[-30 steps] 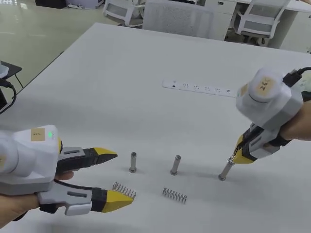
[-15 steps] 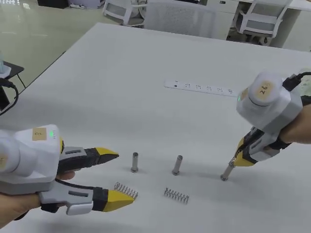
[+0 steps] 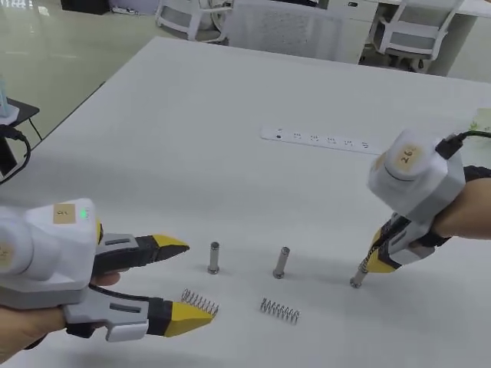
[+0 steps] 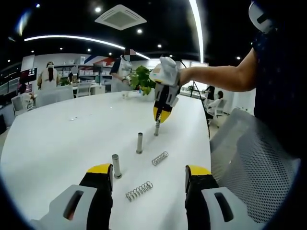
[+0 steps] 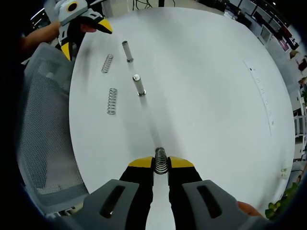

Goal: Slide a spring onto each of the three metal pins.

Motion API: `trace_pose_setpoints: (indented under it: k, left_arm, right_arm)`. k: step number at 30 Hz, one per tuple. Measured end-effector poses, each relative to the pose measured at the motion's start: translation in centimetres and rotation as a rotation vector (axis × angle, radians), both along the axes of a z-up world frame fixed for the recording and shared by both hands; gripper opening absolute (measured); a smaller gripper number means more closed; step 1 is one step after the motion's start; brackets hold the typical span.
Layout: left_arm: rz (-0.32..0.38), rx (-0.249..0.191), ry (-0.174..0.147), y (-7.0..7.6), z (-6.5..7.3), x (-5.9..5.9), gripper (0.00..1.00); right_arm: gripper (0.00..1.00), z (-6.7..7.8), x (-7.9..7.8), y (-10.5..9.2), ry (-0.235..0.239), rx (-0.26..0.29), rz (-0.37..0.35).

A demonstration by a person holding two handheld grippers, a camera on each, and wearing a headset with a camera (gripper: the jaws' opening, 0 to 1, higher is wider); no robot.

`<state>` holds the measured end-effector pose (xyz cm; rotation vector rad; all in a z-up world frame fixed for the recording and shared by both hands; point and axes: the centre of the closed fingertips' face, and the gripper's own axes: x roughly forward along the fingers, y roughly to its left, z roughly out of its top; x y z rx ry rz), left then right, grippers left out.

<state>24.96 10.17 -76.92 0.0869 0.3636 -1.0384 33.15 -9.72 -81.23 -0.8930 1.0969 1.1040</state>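
**Right tool** (image 3: 376,261): clamped shut on the held spring (image 3: 371,247), angled down over the right-hand pin (image 3: 358,274). Spring's lower end at or just over the pin's tip; whether already threaded on, impossible to tell. Pin apparently tilted toward the tool.

**Left tool** (image 3: 180,282): jaws wide apart, gripping nothing, low over the worktop (image 3: 230,153) beside the nearer of the two loose springs (image 3: 199,301).

**Remaining stock:** second loose spring (image 3: 278,310) lying flat just in front of the middle pin (image 3: 282,262). Left-hand pin (image 3: 214,257) and middle pin both bare and upright. Power strip (image 3: 322,140) well behind the row.

**Handling notes, as judgement:**
- Line up the coil's axis with the pin's own lean, not with the vertical. A mismatched angle probably catches the first turn on the pin's head.
- Lower slowly, with no sideways push. The pin looks free-standing and likely to topple.
- Loosen the grip only once several turns sit over the shaft. Otherwise expect the spring to spring off or roll away.
- Grip lightly, since hard pressure probably squashes the coil out of round.

**Progress estimate:** first of three pins under way.
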Motion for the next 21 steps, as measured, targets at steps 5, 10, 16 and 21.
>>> trace_pose_setpoints:
  k: [5,10,16,21]
  left_arm:
    - [-0.001,0.001,-0.001,0.0,0.0,0.0,0.56]
    - [0.001,0.001,0.000,0.1,0.0,-0.1,0.56]
    - [0.003,0.004,0.001,0.2,-0.1,-0.2,0.56]
    - [0.003,0.007,0.002,0.2,-0.2,-0.2,0.56]
  right_arm:
    - [0.09,-1.0,0.3,0.0,0.007,-0.008,-0.002]
    - [0.09,-1.6,0.1,0.2,0.011,-0.015,0.001]
    - [0.09,-2.3,0.2,0.1,0.011,-0.012,-0.003]
    - [0.09,-2.8,0.3,0.1,0.009,-0.016,0.001]
